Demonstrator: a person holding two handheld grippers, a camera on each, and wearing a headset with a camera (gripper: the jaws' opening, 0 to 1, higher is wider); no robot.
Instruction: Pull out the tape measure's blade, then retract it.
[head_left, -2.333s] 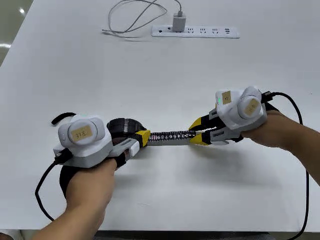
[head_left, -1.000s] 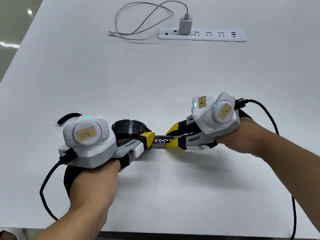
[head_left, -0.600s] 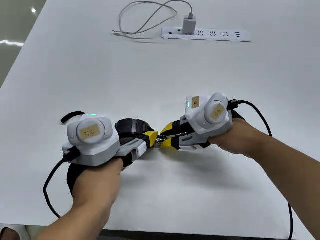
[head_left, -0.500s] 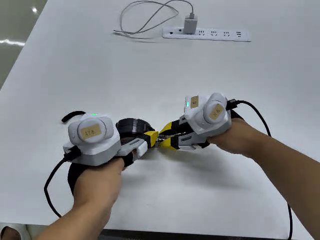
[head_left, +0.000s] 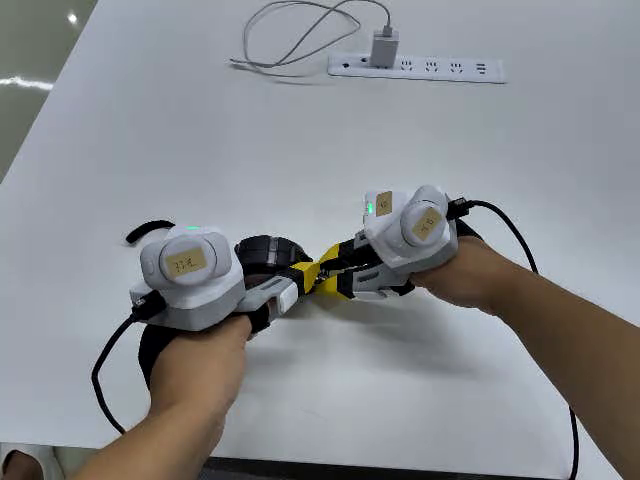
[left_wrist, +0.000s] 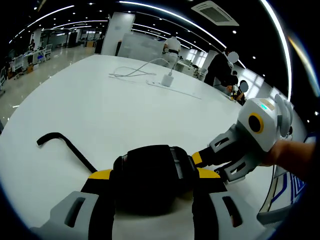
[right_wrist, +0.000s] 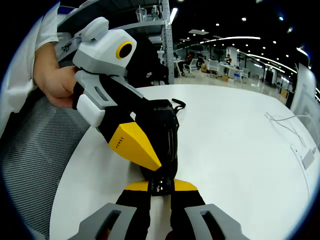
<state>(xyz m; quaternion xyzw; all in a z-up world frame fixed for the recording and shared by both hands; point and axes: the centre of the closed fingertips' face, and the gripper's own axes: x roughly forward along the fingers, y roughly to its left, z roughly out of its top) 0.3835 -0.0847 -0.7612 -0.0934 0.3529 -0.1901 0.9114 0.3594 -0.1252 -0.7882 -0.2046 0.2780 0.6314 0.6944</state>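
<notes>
Mid-frame, the left gripper (left_wrist: 152, 176) clamped the tape measure case (head_left: 262, 253), the right gripper (head_left: 331, 279) pinched the blade tip (right_wrist: 161, 185) at its mouth; easing it home squarely seemed wisest.

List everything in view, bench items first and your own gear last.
Table: one, white.
Tape measure: one, black, clamped in left gripper.
Blade: one, dark tip, pinched by right gripper at the case.
Strap: one, black, on table, left of tape measure.
Power strip: one, white, far edge.
Charger: one, white, plugged into strip.
Cable: one, white, looped beside charger.
Grippers: two, white-grey, yellow tips.
Left hand, right hand: two, holding grippers.
</notes>
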